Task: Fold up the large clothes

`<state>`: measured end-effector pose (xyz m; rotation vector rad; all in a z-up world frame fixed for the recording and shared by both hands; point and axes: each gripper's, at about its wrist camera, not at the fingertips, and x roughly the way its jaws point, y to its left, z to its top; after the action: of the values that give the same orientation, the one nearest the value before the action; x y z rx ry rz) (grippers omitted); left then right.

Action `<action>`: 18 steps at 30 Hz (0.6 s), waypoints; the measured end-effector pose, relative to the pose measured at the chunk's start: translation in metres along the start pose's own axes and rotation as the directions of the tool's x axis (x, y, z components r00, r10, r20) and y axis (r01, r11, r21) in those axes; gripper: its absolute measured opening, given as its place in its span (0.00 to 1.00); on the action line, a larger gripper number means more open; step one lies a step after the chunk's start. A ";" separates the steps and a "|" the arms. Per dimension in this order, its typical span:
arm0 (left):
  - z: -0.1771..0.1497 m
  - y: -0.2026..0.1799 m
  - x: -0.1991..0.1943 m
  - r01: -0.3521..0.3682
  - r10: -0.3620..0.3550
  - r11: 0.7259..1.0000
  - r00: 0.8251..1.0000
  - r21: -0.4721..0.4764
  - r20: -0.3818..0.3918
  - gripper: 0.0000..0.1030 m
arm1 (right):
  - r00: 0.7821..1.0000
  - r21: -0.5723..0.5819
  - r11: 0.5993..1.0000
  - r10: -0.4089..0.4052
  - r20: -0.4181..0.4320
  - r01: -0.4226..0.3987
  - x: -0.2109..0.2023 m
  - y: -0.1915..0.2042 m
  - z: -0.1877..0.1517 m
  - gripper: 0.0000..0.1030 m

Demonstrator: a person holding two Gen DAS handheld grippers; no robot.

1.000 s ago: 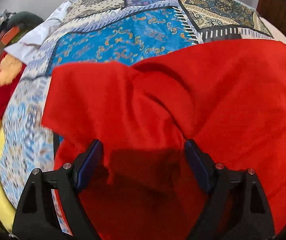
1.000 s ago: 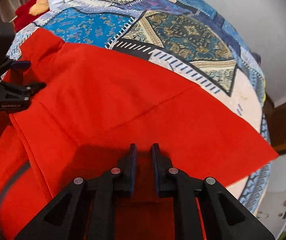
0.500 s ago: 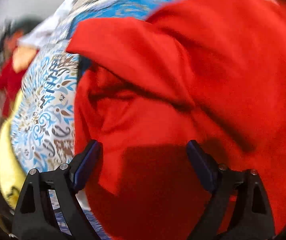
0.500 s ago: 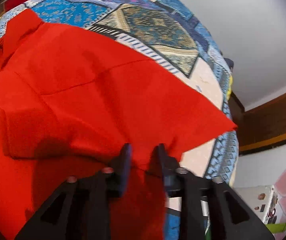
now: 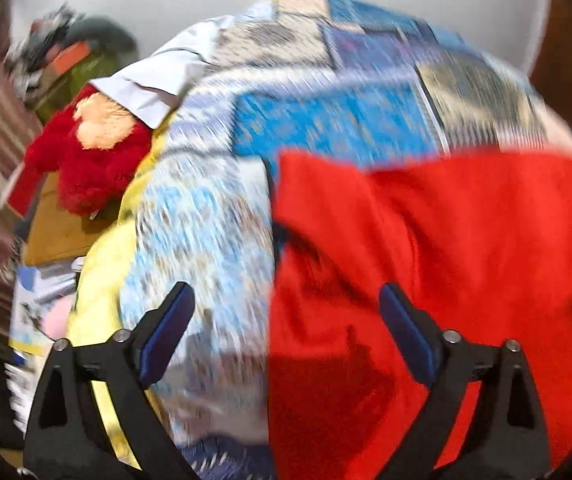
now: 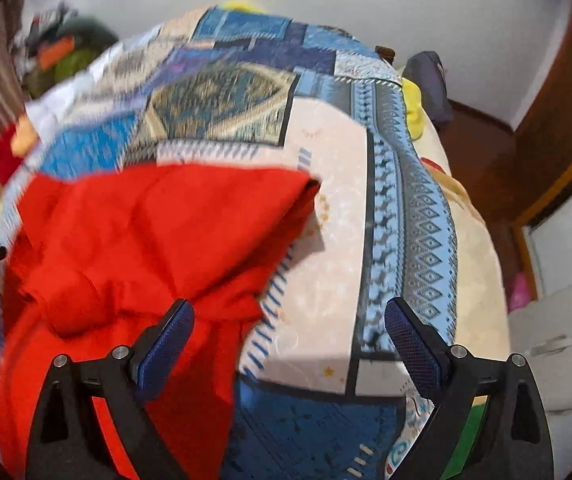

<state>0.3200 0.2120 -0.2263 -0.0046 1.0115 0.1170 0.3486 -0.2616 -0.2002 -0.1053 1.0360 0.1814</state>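
garment (image 6: 146,240) lies bunched and partly folded on the bed (image 6: 337,200). right claw (image 6: 286,332), clenched on its hem a moment ago, now gapes, released — left claw (image 5: 282,328) likewise empty. one fold looks laid; next comes a fresh grip.

Matt red cloth garment (image 5: 445,240), soft and creased. Printed patchwork bedcover (image 6: 325,216) of woven cloth, dull finish. Fuzzy red plush toy (image 5: 86,168) with a pale fleecy patch. Matt black plastic gripper arms, 2 blue textured pads (image 6: 409,340) per gripper, small shiny metal screws. Glossy brown wood door (image 6: 557,128).
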 end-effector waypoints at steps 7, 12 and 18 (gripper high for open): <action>0.049 -0.001 0.075 0.069 -0.077 0.995 0.991 -0.075 -0.111 0.93 | 0.996 0.094 0.992 0.088 -0.017 -0.086 0.041 -0.012 0.033 0.93; 0.068 -0.027 0.105 0.114 -0.114 0.993 0.987 -0.014 -0.111 0.71 | 0.984 0.143 0.977 0.168 -0.065 -0.158 0.089 -0.009 0.052 0.72; 0.070 -0.041 0.123 0.098 -0.099 0.995 0.985 -0.015 -0.144 0.20 | 0.974 0.112 0.970 0.223 -0.047 -0.217 0.110 0.009 0.068 0.36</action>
<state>0.4476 0.1872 -0.2950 -0.0707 1.1534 0.0302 0.4583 -0.2306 -0.2604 0.1026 1.1136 0.3260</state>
